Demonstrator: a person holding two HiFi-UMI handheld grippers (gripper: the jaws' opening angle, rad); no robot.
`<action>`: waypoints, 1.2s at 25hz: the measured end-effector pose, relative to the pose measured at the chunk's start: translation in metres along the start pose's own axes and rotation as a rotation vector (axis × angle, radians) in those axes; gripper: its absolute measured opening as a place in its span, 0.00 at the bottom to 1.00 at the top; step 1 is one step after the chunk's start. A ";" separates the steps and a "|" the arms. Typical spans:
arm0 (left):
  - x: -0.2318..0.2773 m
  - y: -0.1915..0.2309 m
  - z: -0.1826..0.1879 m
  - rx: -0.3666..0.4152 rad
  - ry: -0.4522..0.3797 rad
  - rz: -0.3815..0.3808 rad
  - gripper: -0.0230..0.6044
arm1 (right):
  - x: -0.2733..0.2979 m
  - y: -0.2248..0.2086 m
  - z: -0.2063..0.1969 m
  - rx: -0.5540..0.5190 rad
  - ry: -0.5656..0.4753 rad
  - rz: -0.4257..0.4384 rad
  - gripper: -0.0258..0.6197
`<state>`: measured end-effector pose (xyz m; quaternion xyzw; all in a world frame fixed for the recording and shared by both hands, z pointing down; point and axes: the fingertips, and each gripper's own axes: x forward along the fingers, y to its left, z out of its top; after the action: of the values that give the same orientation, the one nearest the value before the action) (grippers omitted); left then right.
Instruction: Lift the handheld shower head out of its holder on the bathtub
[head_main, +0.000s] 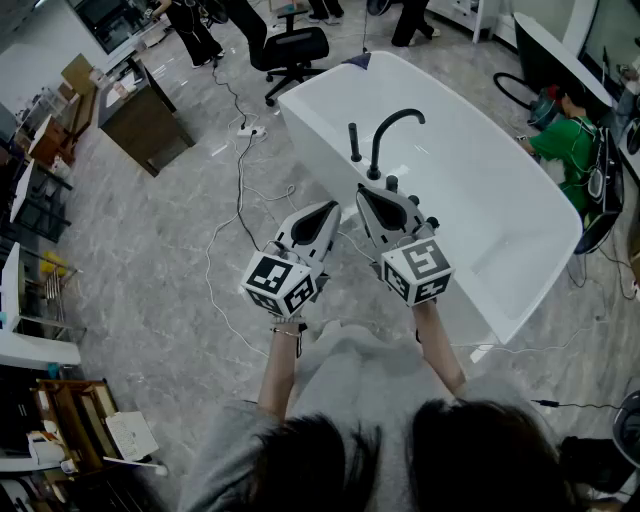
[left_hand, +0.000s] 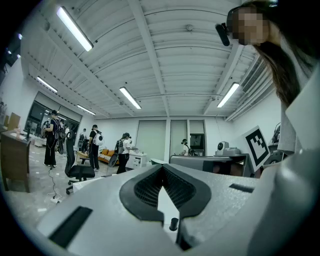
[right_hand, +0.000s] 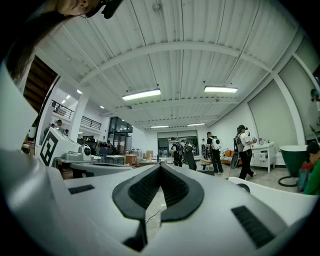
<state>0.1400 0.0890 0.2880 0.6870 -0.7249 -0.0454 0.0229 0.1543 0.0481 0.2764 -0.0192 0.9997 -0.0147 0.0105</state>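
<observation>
A white bathtub stands ahead in the head view. On its near rim rises a black curved faucet. Just left of the faucet the slim black handheld shower head stands upright in its holder. Both grippers are held level in front of the tub, short of the fittings. My left gripper is shut and holds nothing. My right gripper is also shut and empty, its tip just below the faucet's base. The left gripper and the right gripper each show dark pads that meet at the tip.
Cables trail over the grey marble floor left of the tub. A black office chair stands behind the tub, and a wooden desk sits at the far left. At the tub's right side crouches a person in green.
</observation>
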 end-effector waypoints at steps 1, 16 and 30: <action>-0.001 0.000 0.001 0.001 0.000 0.002 0.04 | 0.000 0.001 0.000 0.000 0.000 0.003 0.04; -0.005 0.002 -0.011 -0.020 0.048 0.016 0.04 | 0.005 -0.004 -0.008 0.046 0.016 0.012 0.04; 0.016 0.057 -0.027 -0.060 0.045 -0.025 0.04 | 0.061 -0.017 -0.025 0.019 0.047 -0.013 0.04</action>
<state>0.0849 0.0753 0.3198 0.6959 -0.7138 -0.0519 0.0593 0.0936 0.0294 0.3003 -0.0254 0.9993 -0.0247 -0.0130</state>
